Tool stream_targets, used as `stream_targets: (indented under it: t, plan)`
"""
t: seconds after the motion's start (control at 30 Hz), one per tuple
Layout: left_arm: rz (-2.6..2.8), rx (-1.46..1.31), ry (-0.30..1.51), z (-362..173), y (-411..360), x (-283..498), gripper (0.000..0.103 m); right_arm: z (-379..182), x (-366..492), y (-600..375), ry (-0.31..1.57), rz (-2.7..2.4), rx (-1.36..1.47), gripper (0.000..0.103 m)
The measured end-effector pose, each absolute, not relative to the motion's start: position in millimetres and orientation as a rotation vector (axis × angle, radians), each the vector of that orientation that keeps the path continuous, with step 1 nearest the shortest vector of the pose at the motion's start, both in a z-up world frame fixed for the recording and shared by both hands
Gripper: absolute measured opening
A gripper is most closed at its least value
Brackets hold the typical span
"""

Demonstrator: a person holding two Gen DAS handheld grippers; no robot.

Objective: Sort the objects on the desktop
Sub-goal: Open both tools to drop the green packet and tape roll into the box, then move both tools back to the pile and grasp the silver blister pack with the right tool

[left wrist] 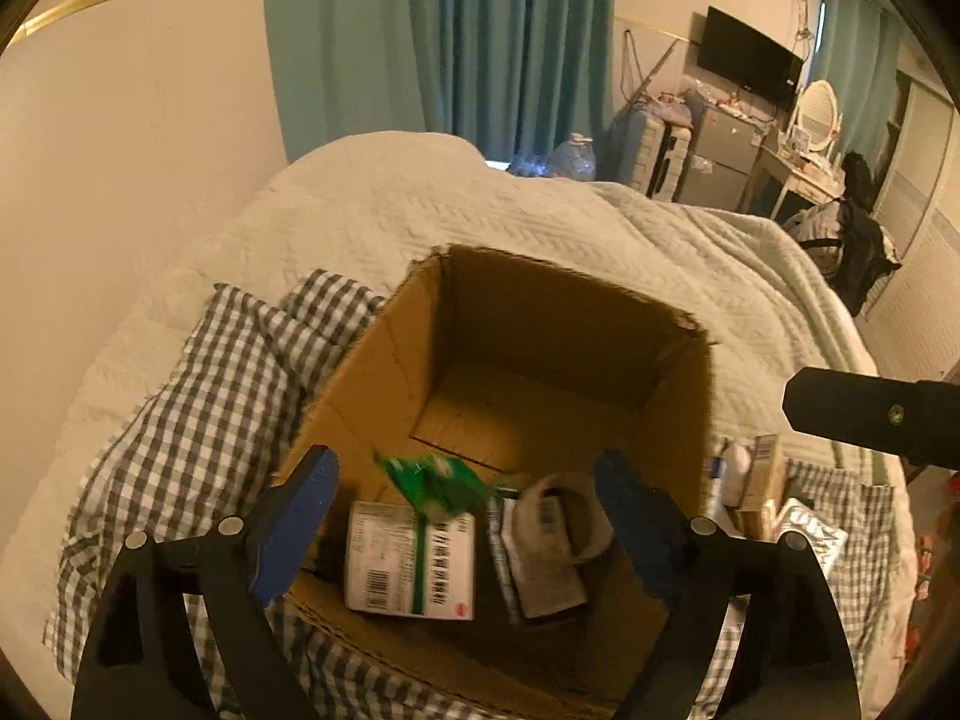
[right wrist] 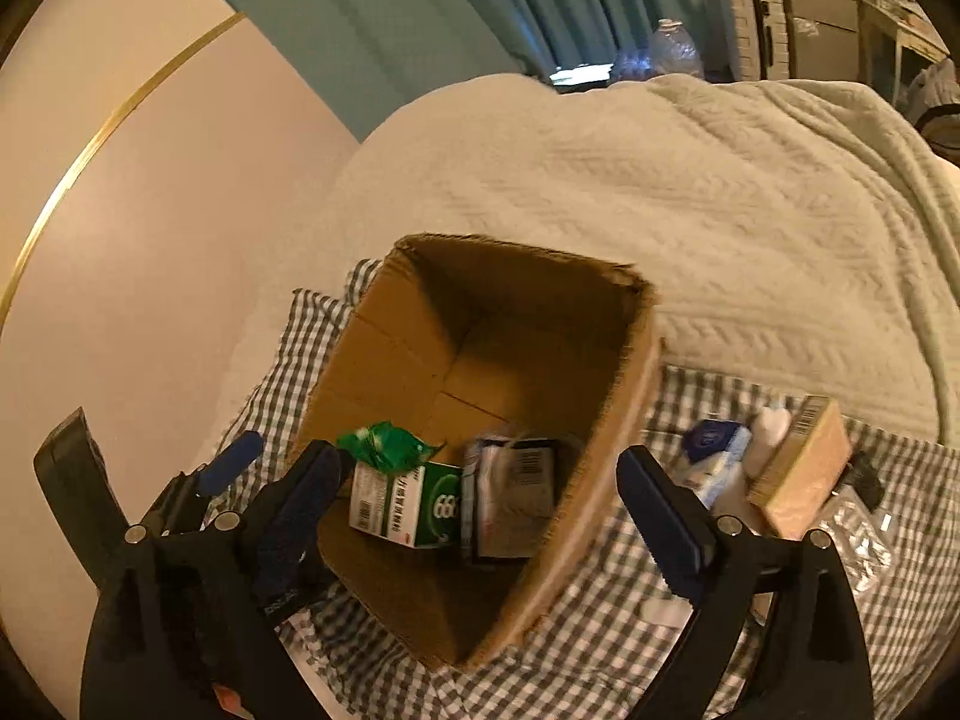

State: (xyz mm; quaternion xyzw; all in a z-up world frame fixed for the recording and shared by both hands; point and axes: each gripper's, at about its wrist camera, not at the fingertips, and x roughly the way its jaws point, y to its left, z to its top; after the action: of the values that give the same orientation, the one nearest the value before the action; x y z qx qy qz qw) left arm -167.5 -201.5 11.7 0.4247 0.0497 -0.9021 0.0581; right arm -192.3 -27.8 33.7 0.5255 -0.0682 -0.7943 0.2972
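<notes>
An open cardboard box (left wrist: 540,312) (right wrist: 384,360) stands on a grey checked cloth (left wrist: 198,420) (right wrist: 600,618) on the bed. In it lie a white and green medicine box (left wrist: 411,564) (right wrist: 414,504) and some dark and white packets (left wrist: 549,546) (right wrist: 516,498). A green sachet (left wrist: 435,483) (right wrist: 384,447), blurred, is over the medicine box's top edge. My left gripper (left wrist: 462,462) hangs open above the box's near side, and neither pad touches the sachet. My right gripper (right wrist: 480,459) is open, straddling the box's right wall, with nothing gripped.
Right of the box on the cloth are a blue and white pack (right wrist: 717,450), a white bottle (right wrist: 771,432), a tan carton (right wrist: 801,468) (left wrist: 762,474) and a blister pack (right wrist: 858,534) (left wrist: 810,531). A pale quilt (right wrist: 660,210) lies behind. A wall (left wrist: 120,180) is at the left.
</notes>
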Motion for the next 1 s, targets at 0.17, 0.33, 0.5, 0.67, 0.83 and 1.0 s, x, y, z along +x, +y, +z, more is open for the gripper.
stream_targets:
  t: [0.17, 0.33, 0.5, 0.67, 0.83, 1.0]
  plan:
    - [-2.768, 1.301, 0.185, 22, -176, -159, 0.090, 46, -186, 1, -0.119, -2.174, 1.383, 0.094]
    - [-2.797, 1.321, 0.156, 27, -143, -154, 0.090, 61, -181, 40, -0.077, -2.259, 1.363, 0.094]
    - [-2.814, 1.346, 0.088, 24, -107, -150, 0.090, 63, -175, 84, -0.063, -2.308, 1.384, 0.094]
    - [-2.828, 1.325, -0.032, 10, -70, -146, 0.095, 57, -173, 129, -0.043, -2.373, 1.416, 0.094]
    - [-2.807, 1.415, -0.213, -11, -30, -152, 0.095, 41, -173, 164, -0.027, -2.376, 1.468, 0.094]
    - [-2.806, 1.508, -0.175, -26, -5, -162, 0.095, 22, -175, 184, -0.002, -2.347, 1.497, 0.094]
